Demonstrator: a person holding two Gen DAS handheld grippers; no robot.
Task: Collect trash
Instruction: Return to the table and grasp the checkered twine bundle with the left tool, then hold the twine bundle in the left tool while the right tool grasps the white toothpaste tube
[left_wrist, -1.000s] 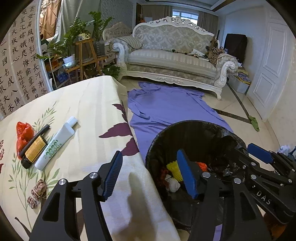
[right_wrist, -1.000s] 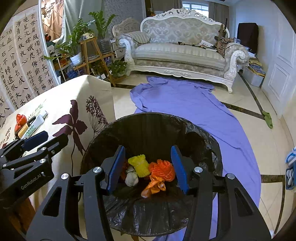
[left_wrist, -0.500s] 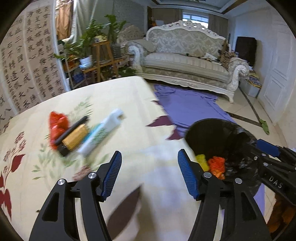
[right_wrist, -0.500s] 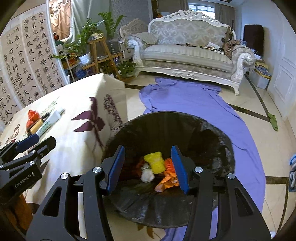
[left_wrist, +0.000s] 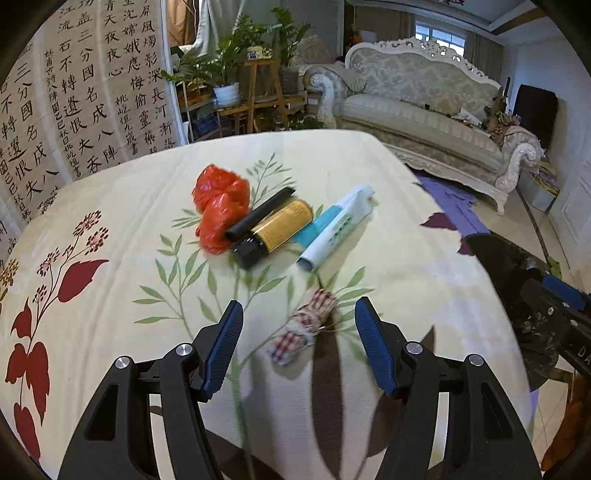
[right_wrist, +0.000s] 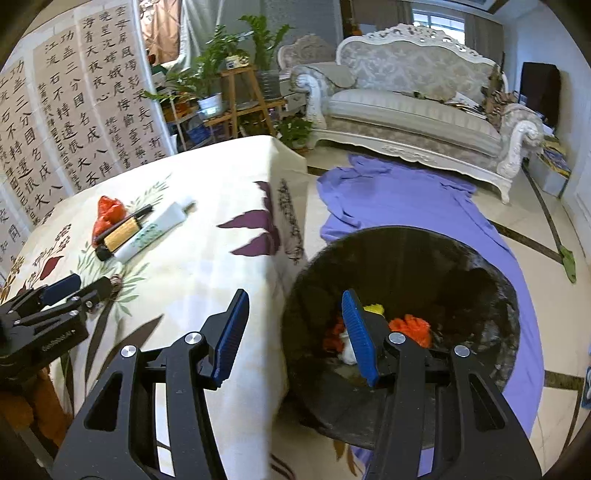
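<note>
My left gripper (left_wrist: 298, 325) is open and empty over the table (left_wrist: 110, 206), with a small bundle of red-and-white twine (left_wrist: 306, 325) lying between its fingers. Beyond it lie a crumpled red plastic bag (left_wrist: 219, 206), a black stick (left_wrist: 260, 214), a yellow bottle with a black cap (left_wrist: 275, 232) and a white tube (left_wrist: 338, 225). My right gripper (right_wrist: 291, 328) is open and empty, over the table's corner and the rim of the black-lined trash bin (right_wrist: 406, 258). The bin holds yellow, orange and white scraps (right_wrist: 408, 325).
The bin stands on the floor just off the table's right edge, on a purple cloth (right_wrist: 399, 192). A sofa (right_wrist: 413, 110), plant stands (right_wrist: 236, 92) and a calligraphy screen (right_wrist: 66, 122) stand behind. The left gripper shows in the right wrist view (right_wrist: 77, 286).
My left gripper has swung left from over the bin to over the table, above the twine bundle. My right gripper has shifted left towards the table corner. Both stayed open.
</note>
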